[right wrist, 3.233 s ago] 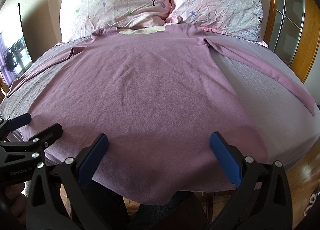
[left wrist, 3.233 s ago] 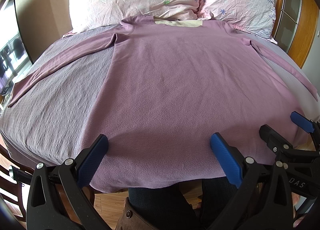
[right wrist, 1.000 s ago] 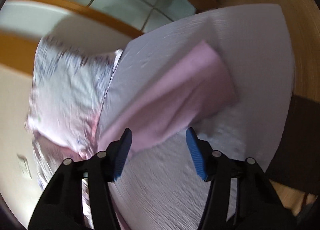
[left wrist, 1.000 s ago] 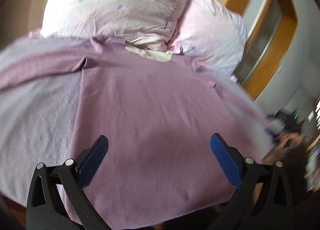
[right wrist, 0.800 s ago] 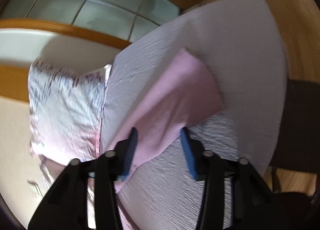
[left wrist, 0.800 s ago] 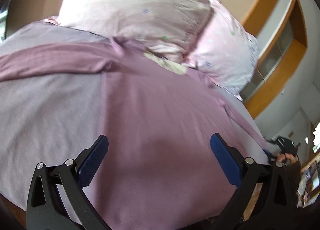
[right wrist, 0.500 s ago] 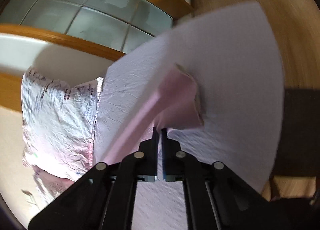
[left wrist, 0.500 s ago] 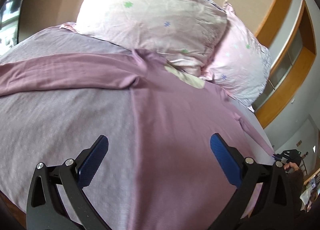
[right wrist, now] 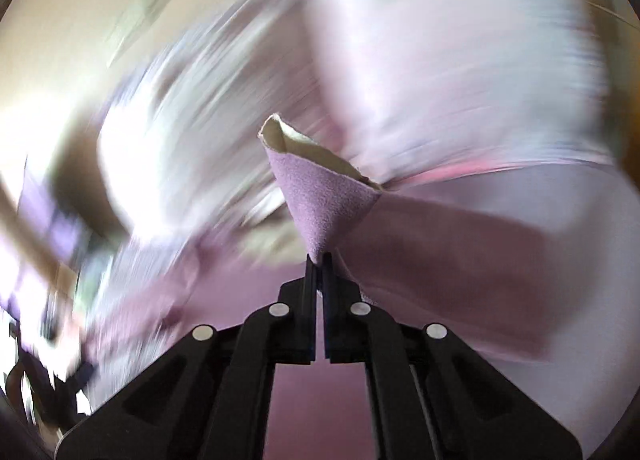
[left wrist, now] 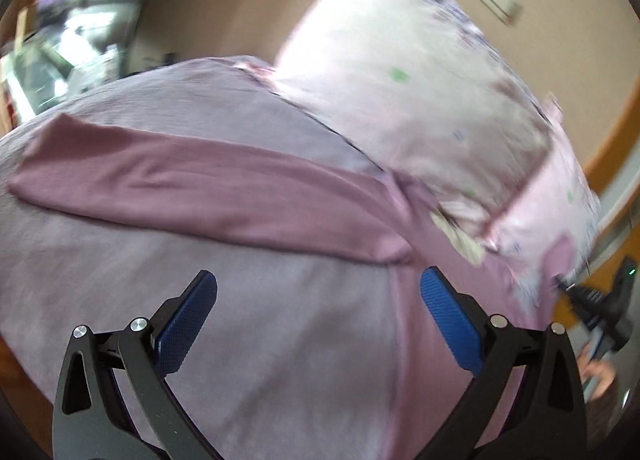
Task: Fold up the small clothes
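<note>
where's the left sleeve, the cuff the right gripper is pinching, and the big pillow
left sleeve [left wrist: 208, 184], left wrist view, middle of its length, flat on the bed
sleeve cuff [right wrist: 320, 196], right wrist view, purple outer face above the shut right gripper [right wrist: 318, 260]
pillow [left wrist: 420, 100], left wrist view, centre of its face

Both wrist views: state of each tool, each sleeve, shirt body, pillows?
left tool: open, above the bed, holding nothing.
right tool: shut on the right sleeve cuff.
right sleeve: cuff lifted off the bed, pale lining showing.
left sleeve: flat, stretched out on the bed.
shirt body: lying flat on the bed.
pillows: at the head of the bed, blurred.
</note>
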Tool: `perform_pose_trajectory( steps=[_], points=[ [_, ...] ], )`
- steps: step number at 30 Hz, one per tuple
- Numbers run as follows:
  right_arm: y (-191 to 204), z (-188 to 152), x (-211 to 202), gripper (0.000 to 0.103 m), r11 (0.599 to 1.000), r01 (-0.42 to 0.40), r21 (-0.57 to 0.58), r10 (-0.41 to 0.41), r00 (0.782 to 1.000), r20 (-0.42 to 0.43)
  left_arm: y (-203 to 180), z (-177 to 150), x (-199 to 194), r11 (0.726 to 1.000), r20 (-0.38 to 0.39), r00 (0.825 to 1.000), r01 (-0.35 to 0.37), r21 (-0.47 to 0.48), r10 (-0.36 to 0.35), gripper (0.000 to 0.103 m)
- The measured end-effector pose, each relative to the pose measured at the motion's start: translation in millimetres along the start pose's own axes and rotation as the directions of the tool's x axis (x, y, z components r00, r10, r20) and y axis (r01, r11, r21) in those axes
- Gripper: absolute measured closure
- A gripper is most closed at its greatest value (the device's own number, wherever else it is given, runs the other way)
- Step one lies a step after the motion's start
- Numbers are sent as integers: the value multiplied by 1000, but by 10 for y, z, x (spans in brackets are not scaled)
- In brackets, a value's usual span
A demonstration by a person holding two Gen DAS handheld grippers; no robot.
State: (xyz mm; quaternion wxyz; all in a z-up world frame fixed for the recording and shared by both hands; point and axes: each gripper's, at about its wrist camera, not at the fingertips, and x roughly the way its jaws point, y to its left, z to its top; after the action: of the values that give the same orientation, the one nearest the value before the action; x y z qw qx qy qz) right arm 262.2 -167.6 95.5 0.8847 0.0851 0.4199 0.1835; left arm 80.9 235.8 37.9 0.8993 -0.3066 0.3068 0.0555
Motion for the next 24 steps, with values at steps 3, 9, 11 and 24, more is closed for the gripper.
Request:
perform_pose_trajectory(
  steps=[3, 9, 11, 24],
  points=[
    [563, -200, 741, 101, 995, -38, -92, 21, 985, -170, 271, 135, 1, 995, 1, 999, -43, -88, 44, 1],
    [950, -210, 1128, 101, 993, -77, -94, 57, 978, -200, 714, 222, 9, 975, -28, 997, -71, -209, 66, 1],
    [1021, -212, 1158, 101, 992, -87, -92, 67, 976, -207, 778, 236, -18, 971, -9, 999, -53, -233, 52, 1],
    [1155, -255, 949, 64, 952, -4, -306, -39, 990, -133, 868, 284, -199, 976, 51, 996, -58, -211, 70, 1]
  ],
)
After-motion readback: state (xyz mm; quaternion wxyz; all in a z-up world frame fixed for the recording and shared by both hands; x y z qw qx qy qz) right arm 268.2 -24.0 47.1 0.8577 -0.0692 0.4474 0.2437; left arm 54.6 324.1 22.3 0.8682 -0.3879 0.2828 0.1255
